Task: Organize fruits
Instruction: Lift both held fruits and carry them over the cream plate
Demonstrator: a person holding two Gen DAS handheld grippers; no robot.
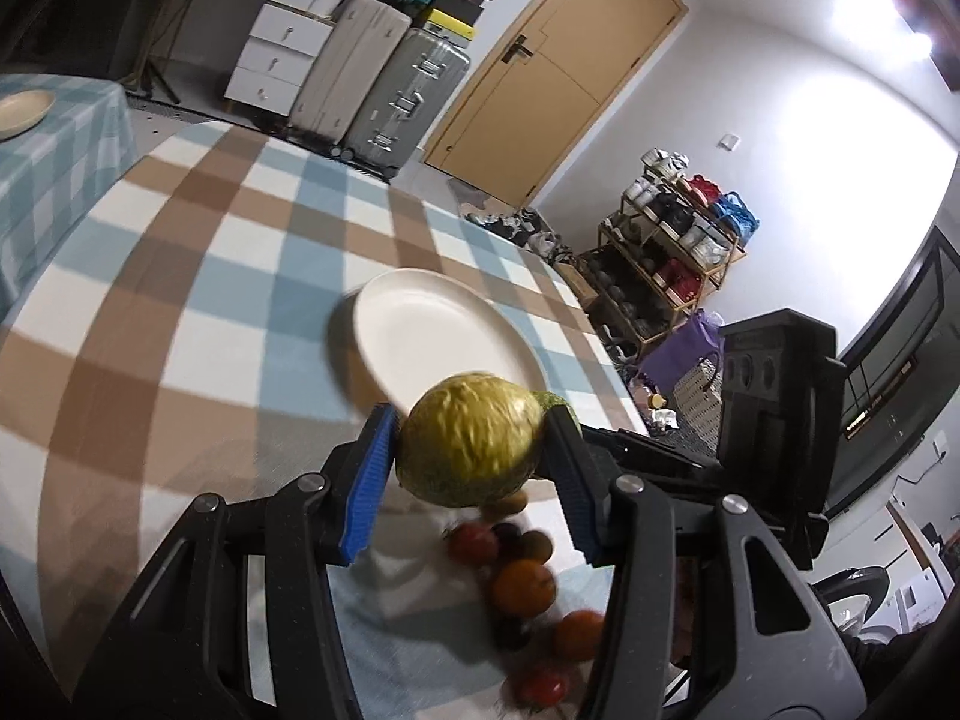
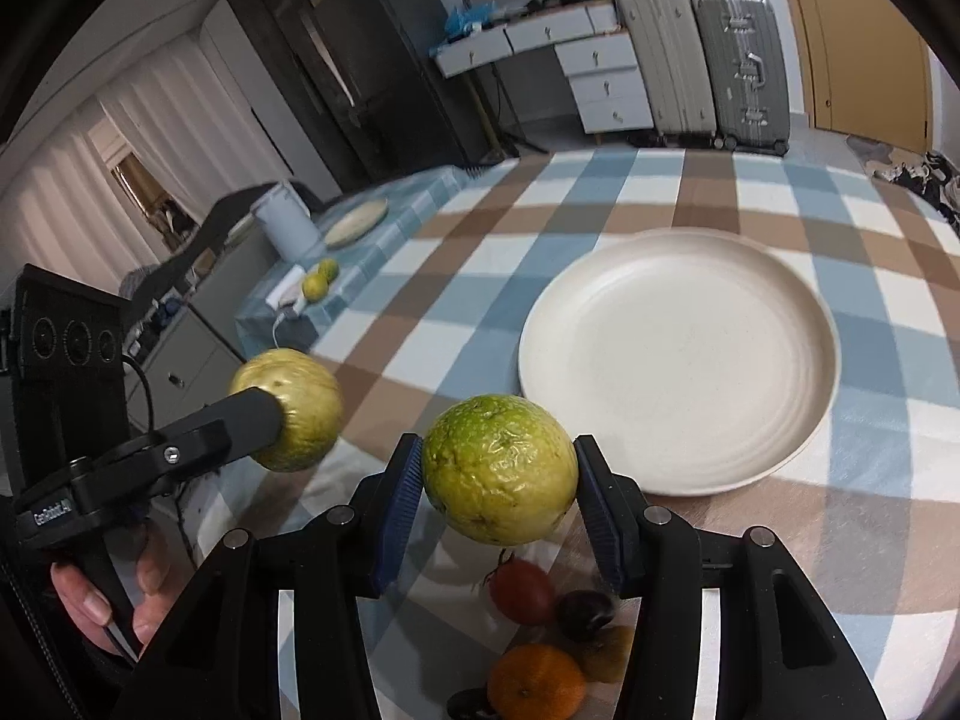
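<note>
My left gripper point(image 1: 471, 447) is shut on a yellow-green citrus fruit point(image 1: 468, 441) and holds it above the checked tablecloth, just short of the white plate point(image 1: 438, 330). My right gripper point(image 2: 498, 471) is shut on a second green-yellow citrus fruit point(image 2: 501, 468), also in the air, near the plate's point(image 2: 678, 360) left front rim. The left gripper with its fruit point(image 2: 294, 408) shows at the left of the right wrist view. Below the grippers lie several small fruits: an orange point(image 2: 534, 687), a red tomato point(image 2: 522, 591) and a dark plum point(image 2: 585, 612).
A second table at the left holds a beige plate point(image 2: 357, 222), a white bucket point(image 2: 285, 222) and two small citrus fruits point(image 2: 321, 279). Suitcases point(image 2: 702, 60), white drawers and a wooden door point(image 1: 558, 72) stand beyond the table. A shelf rack point(image 1: 666, 264) stands at the right.
</note>
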